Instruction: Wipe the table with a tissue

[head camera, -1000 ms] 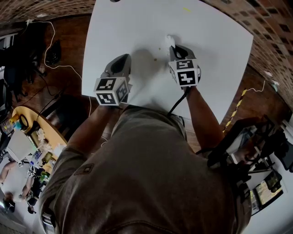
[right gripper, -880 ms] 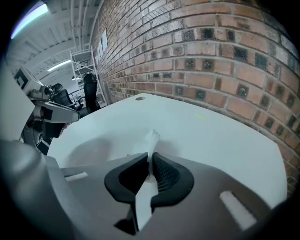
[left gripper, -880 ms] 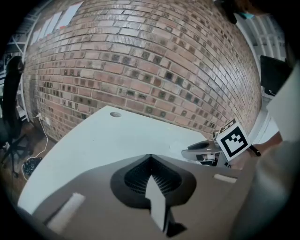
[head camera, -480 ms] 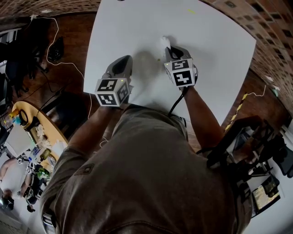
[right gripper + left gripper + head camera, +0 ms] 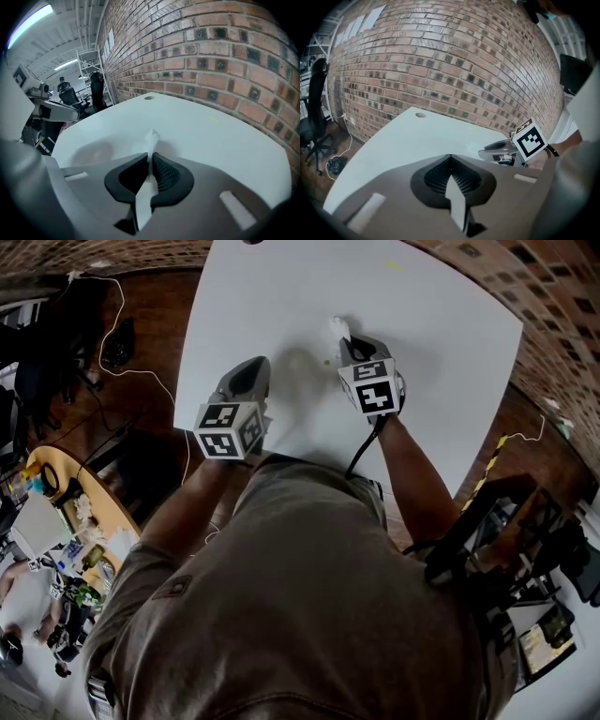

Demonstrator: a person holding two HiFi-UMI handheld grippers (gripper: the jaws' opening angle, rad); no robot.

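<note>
Our right claw (image 5: 349,341) holds the tissue (image 5: 338,326) over the tabletop (image 5: 441,324), slightly farther forward than a second ago; our left claw (image 5: 253,367) has stayed put. In the left gripper view we see jaws clenched, empty. In the right gripper view, jaws clamp the tissue, tip poking out.

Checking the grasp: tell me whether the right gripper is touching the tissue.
Touching. The right gripper view shows the right gripper clamped on the tissue, which pokes out ahead.

White table (image 5: 450,324) open ahead of left tool (image 5: 254,365) and right tool (image 5: 349,337), brick wall (image 5: 440,61) beyond far edge
</note>
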